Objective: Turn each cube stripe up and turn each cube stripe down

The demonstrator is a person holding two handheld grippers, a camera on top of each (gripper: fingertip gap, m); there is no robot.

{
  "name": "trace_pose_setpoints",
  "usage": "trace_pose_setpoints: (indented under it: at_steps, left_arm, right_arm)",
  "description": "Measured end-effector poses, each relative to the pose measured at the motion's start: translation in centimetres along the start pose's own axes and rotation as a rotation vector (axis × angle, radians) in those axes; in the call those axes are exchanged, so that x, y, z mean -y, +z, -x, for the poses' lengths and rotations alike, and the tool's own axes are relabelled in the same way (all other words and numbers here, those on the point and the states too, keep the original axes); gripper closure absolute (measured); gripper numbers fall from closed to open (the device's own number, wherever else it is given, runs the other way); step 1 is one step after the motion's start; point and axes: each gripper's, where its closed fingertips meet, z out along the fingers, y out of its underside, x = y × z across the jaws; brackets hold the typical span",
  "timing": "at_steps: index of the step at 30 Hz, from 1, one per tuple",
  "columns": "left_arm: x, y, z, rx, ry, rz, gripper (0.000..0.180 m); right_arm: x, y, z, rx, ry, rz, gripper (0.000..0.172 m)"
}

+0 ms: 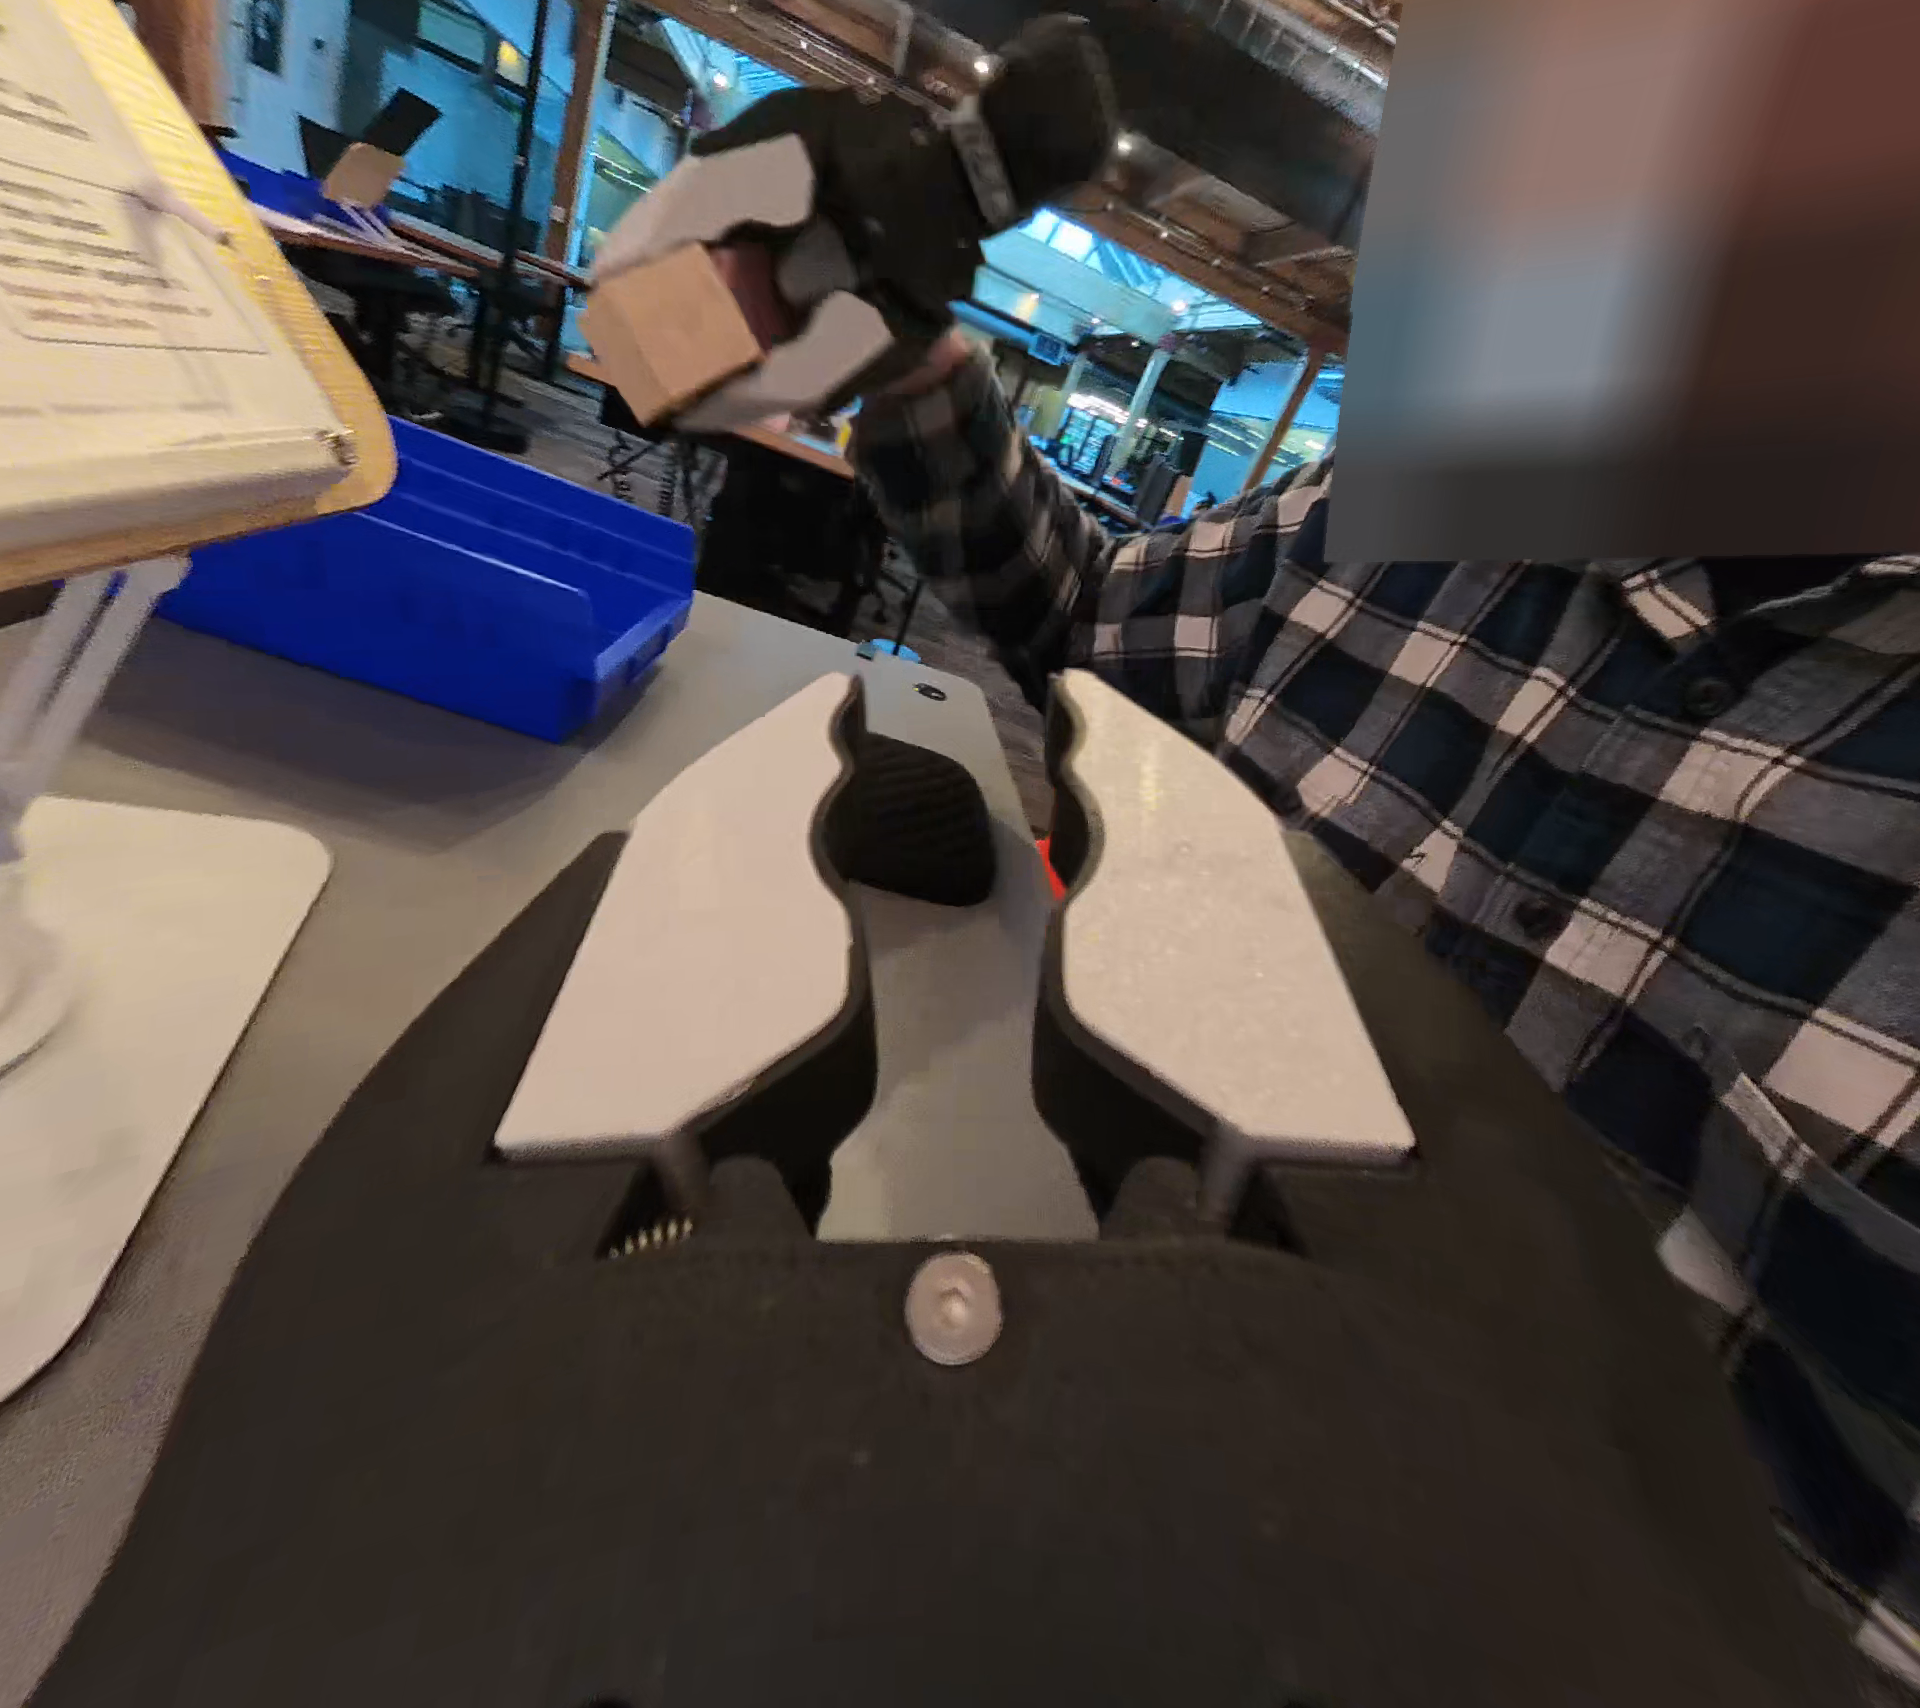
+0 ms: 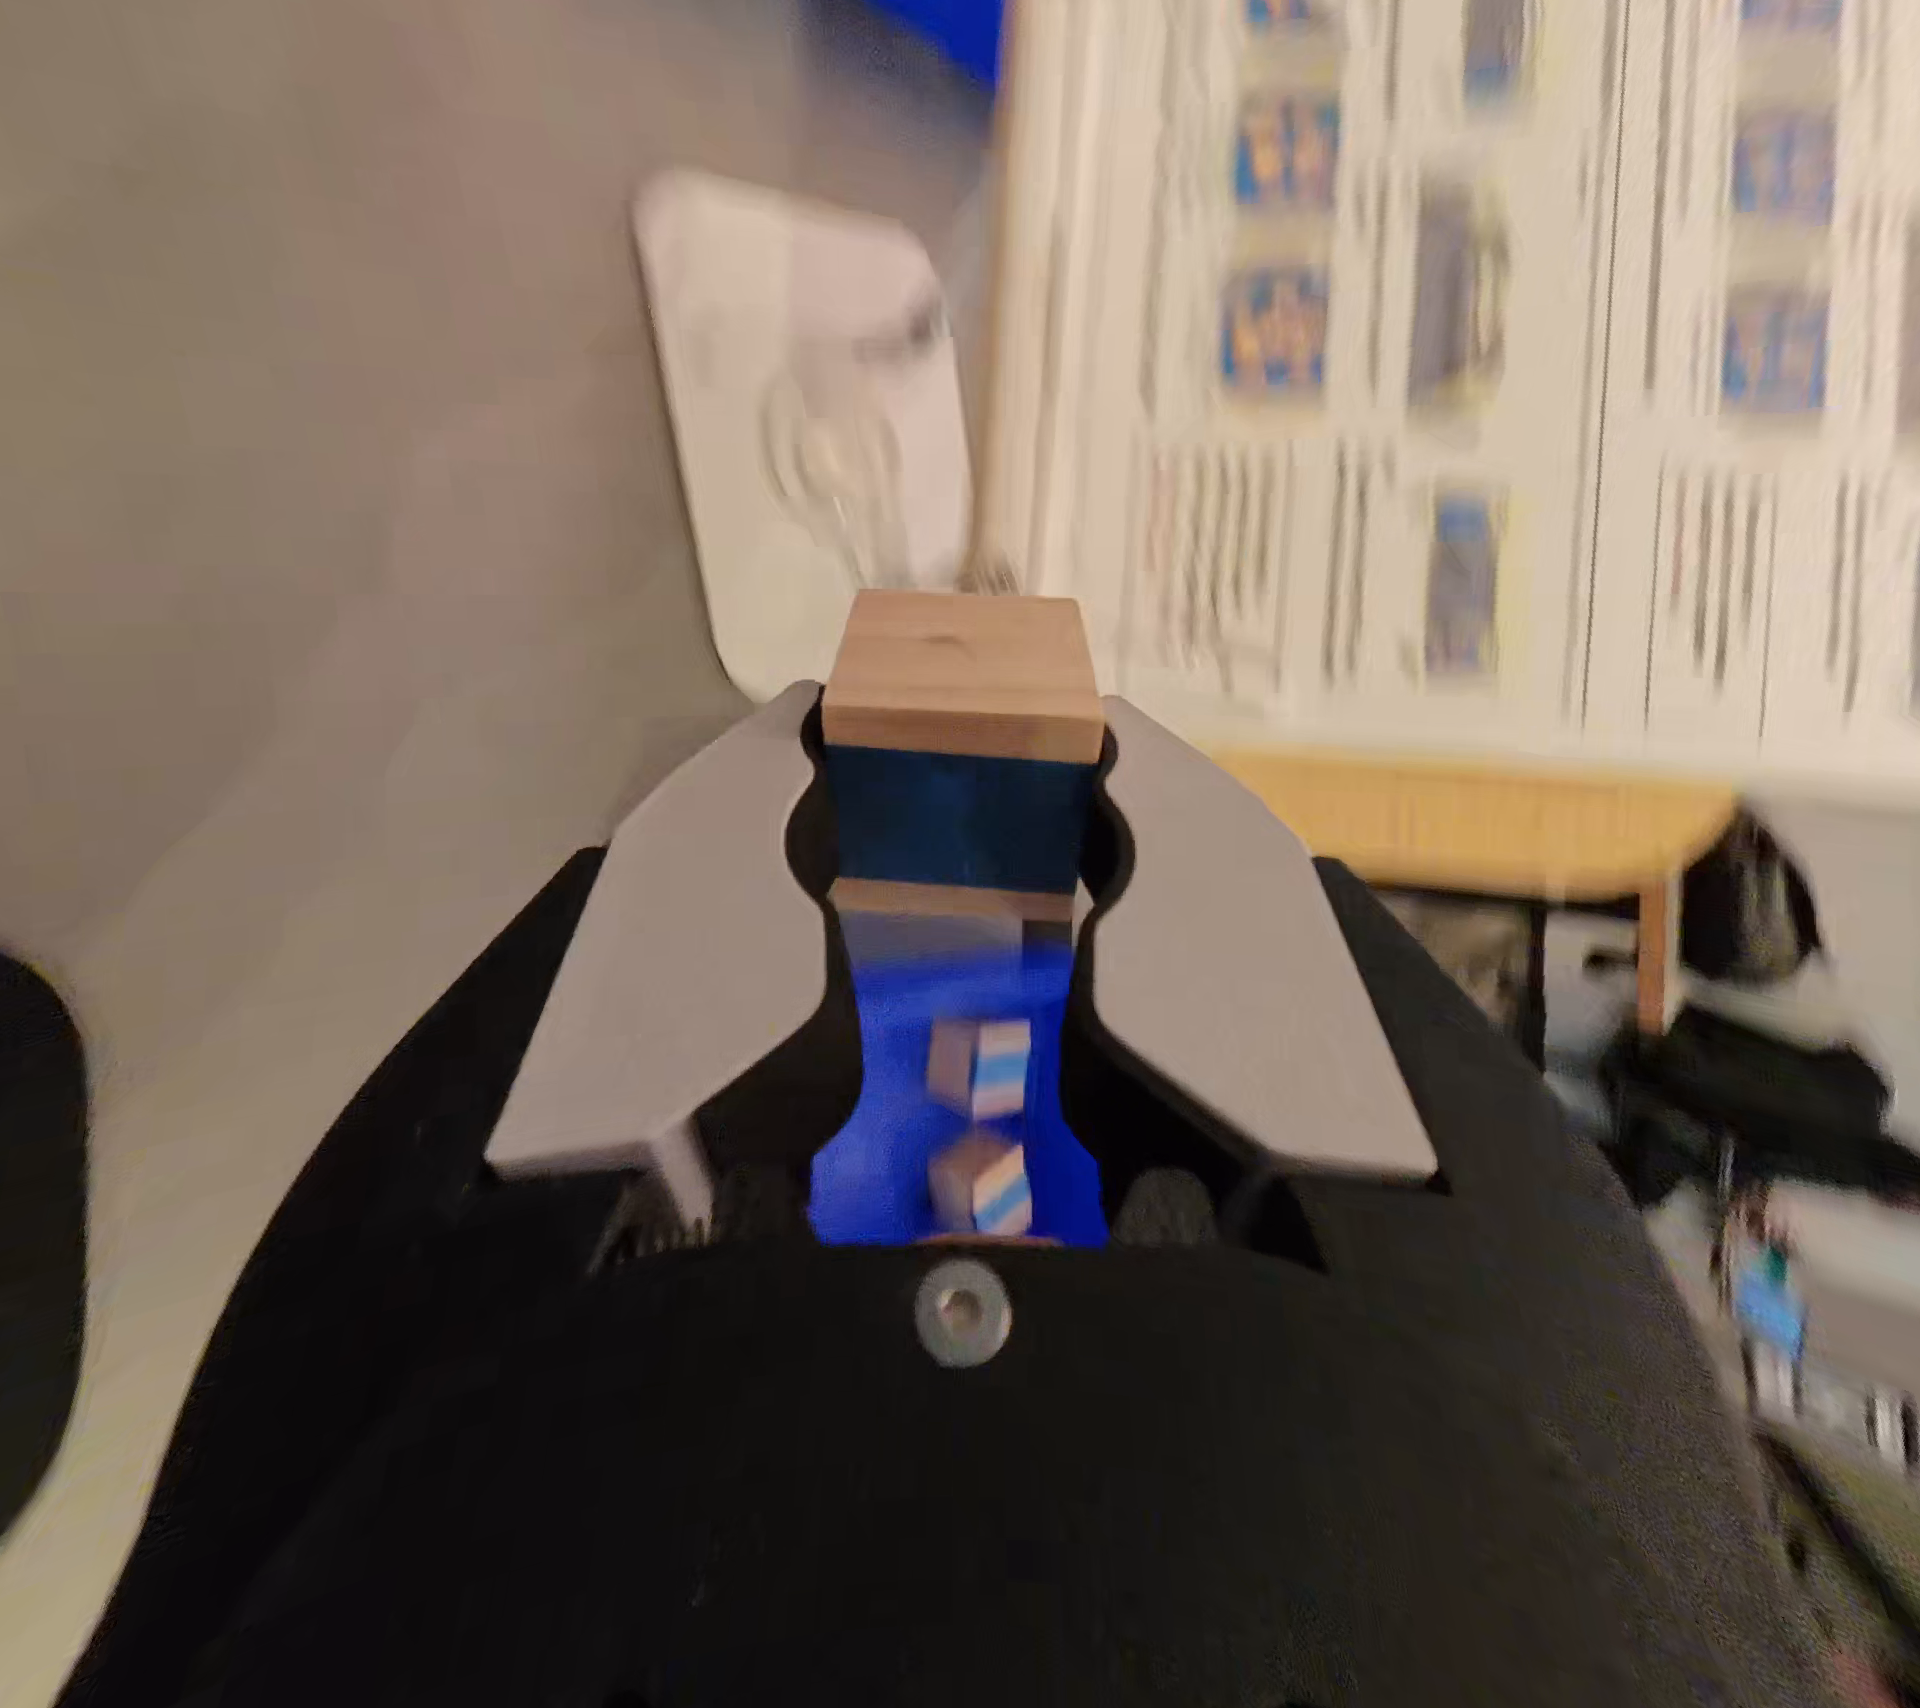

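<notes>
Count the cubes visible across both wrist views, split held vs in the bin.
Held in the right claw, wood with blue stripe: 1
Lying in the blue bin, pale-striped: 2
Total: 3

A grey table (image 1: 436, 785) fills the lower left of the left wrist view. On it, at centre left, rests 1 blue plastic bin (image 1: 457, 588), its open side facing up. At the far left stands a white stand base (image 1: 156, 952), flat on the tabletop, just beside the bin. In the right wrist view the same base (image 2: 800, 370) lies at upper centre on the grey surface, blurred.
</notes>
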Motion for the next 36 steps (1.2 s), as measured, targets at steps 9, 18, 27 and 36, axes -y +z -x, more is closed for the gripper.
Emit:
trace_pose_setpoints:
  at_steps: [9, 18, 27, 36]
  left_arm:
    - [-0.6, -2.6, 0.4, 0.053, -0.028, -0.072, 0.176]
    - [-2.2, -3.8, 0.3, 0.107, -0.048, -0.024, 0.175]
    - [0.1, -7.0, 1.4, 0.259, 0.084, 0.069, 0.163]
    - [2.1, -23.0, 10.2, 0.856, 0.402, 0.876, 0.151]
  right_arm:
    - [-23.8, 4.9, 1.6, 0.350, 0.341, 0.489, 0.126]
    - [-29.4, 10.5, 4.5, 0.543, 0.398, 0.586, 0.127]
    - [-27.3, 8.4, 2.2, 0.482, 0.372, 0.541, 0.108]
    - [-20.5, 2.3, 2.5, 0.313, 0.262, 0.410, 0.124]
